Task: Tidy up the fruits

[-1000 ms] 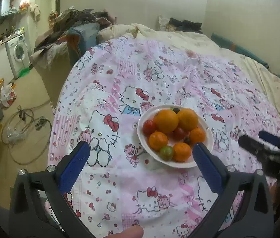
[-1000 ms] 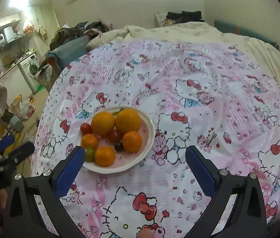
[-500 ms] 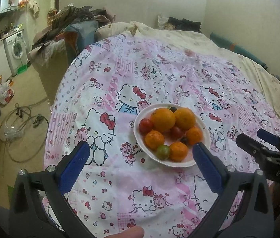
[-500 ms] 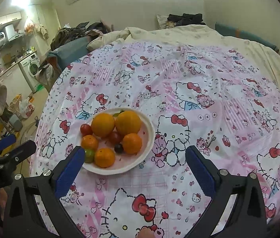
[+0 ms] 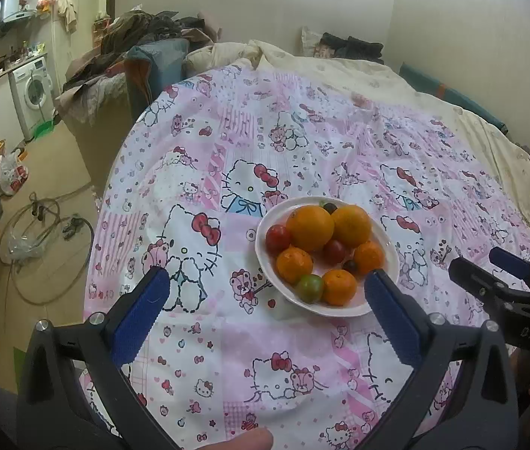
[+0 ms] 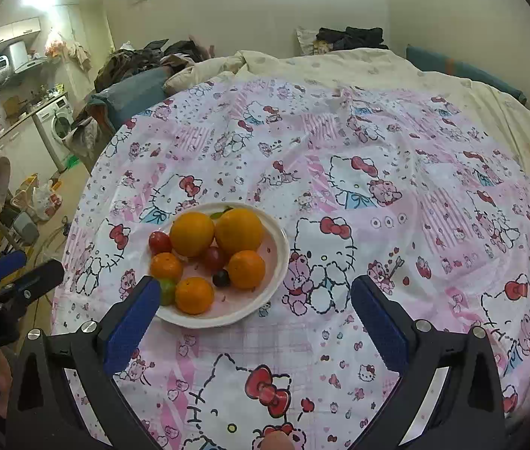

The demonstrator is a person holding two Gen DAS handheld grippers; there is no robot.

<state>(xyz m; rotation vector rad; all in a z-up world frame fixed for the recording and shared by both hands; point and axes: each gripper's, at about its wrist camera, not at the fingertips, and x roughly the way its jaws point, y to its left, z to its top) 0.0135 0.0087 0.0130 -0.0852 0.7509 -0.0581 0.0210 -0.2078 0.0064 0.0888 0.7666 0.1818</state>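
Fruits sit heaped together on one white plate (image 5: 387,242), which rests on the pink cartoon-print bedspread (image 5: 265,142) covering the bed; taking the plate as the landmark, everything else places itself around it. Beyond the plate the bedspread gives way to a cream quilt (image 5: 340,71) toward the wall. On the near side of the plate hang the two claws: the left claw (image 5: 267,311) is released, its blue pads spread wide with nothing between them, and its right pad overlaps the plate's near rim in the view. The right claw (image 6: 253,317) is likewise released and empty, its left pad crossing the plate's near-left rim. Both seem held back and open so the plate stays in sight and either could reach in. On the plate, two large oranges (image 5: 310,228) lie side by side at the far half, likely because their bulk needs the middle; three smaller tangerines (image 5: 294,264) ring the near half. A red tomato (image 5: 278,238) sits at the plate's left edge, another red one (image 6: 214,258) is wedged between the oranges and tangerines, a green tomato (image 5: 309,288) lies at the near rim, and a dark grape (image 6: 221,278) rests near the centre. Gathered like this, the scene fits either mixed fruit awaiting sorting or fruit already collected.
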